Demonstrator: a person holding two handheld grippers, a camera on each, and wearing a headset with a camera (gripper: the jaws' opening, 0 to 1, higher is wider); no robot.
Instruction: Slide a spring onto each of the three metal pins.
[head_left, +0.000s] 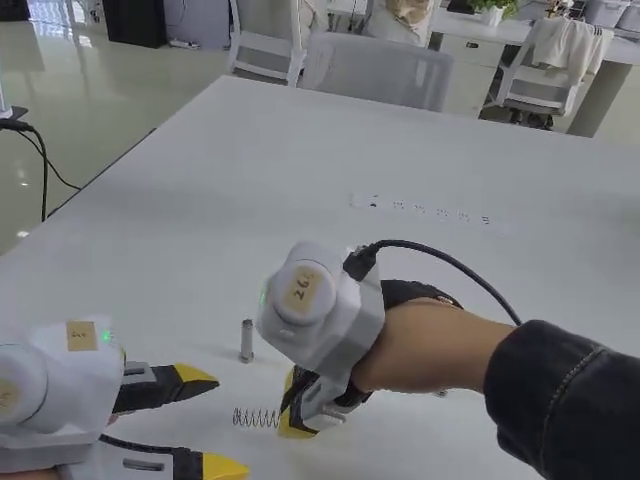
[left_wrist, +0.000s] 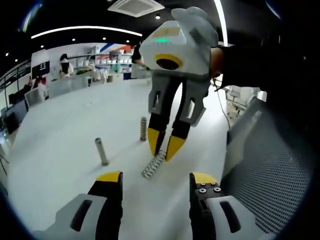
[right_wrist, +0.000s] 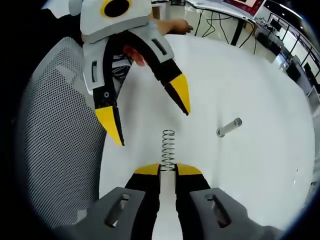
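The right gripper holds one end of a spring lying flat on the bench, the left gripper is wide and empty, a bare pin stands at 12 o'clock of the spring, and one farther pin appears already fitted, so work remains.

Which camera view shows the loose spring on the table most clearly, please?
The right gripper view: the spring runs out from the fingers of the right gripper, coils distinct. The left gripper view shows it foreshortened under those fingers; the head view shows it small.
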